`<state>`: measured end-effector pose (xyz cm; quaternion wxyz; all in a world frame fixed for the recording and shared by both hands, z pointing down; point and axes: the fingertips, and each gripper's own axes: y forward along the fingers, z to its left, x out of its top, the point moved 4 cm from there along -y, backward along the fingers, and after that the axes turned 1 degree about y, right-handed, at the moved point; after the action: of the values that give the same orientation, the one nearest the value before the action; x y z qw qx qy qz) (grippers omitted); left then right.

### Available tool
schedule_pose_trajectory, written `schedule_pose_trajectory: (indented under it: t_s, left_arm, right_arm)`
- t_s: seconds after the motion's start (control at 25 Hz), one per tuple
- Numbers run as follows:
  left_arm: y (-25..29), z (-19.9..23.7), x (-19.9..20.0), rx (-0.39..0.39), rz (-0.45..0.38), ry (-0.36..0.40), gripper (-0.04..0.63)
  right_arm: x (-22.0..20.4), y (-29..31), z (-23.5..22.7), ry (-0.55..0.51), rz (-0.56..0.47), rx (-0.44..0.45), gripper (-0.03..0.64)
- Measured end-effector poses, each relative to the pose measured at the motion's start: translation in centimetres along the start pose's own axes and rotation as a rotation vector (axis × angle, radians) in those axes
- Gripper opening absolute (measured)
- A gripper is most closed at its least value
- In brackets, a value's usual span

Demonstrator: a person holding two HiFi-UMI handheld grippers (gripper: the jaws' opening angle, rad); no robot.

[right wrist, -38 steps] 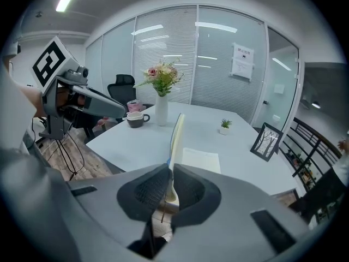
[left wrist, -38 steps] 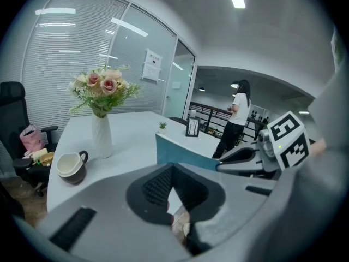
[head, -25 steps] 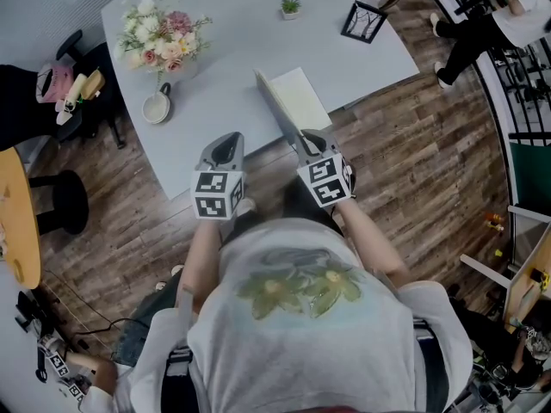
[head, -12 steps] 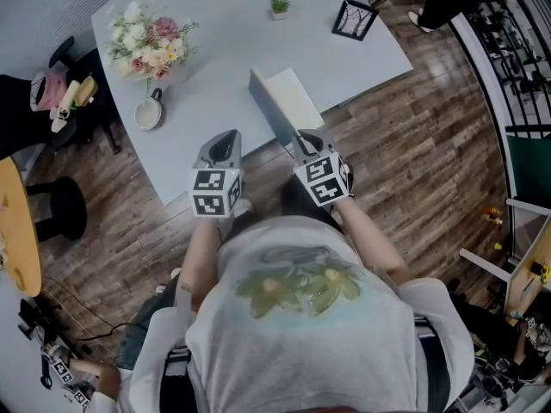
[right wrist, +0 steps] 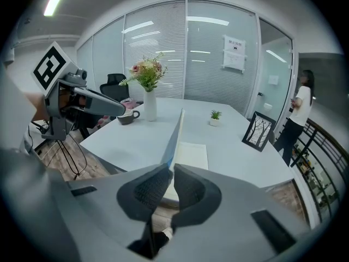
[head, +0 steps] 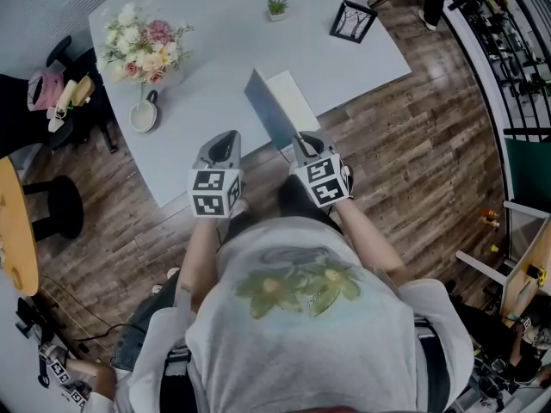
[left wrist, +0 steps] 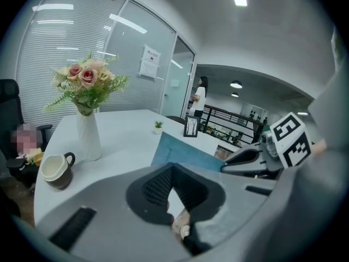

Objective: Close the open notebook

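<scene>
Fingers [right wrist: 148, 192] of the right gripper [right wrist: 168, 169] are clenched on the near edge of the blue cover of the notebook [right wrist: 191, 154], so the cover stands almost upright, leaning slightly off the cream page that lies flat beneath it. Seen from the head view, the notebook sits to the right of the vase of flowers [head: 142, 50], closer to the person than the vase is, with its near end at the edge of the pale table [head: 215, 50].

The left gripper [left wrist: 172, 167] has its pads pressed together at the tips with nothing between them. It hangs off the table's near edge, to the right of the vase and nearer the person, just short of the notebook's cover and apart from it.

A mug [head: 142, 114] stands just beside the vase on its near side. A small potted plant [head: 276, 7] is well to the right of the vase, and a black picture frame [head: 351, 21] is further right again, both beyond the notebook. Much further off than the vase, behind the table, a person [right wrist: 299, 113] stands by a glass wall.
</scene>
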<state>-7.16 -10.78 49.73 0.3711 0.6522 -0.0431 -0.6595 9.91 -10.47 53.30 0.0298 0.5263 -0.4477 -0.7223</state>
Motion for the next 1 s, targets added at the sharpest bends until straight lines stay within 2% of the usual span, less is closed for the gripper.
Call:
schedule_pose_trajectory:
  t_s: [1.0]
  left_arm:
    - [2.2, -1.4, 1.2, 0.034, 0.0, -0.036, 0.002]
  right_arm:
    - [-1.9, 0.0, -3.6, 0.091, 0.049, 0.046, 0.043]
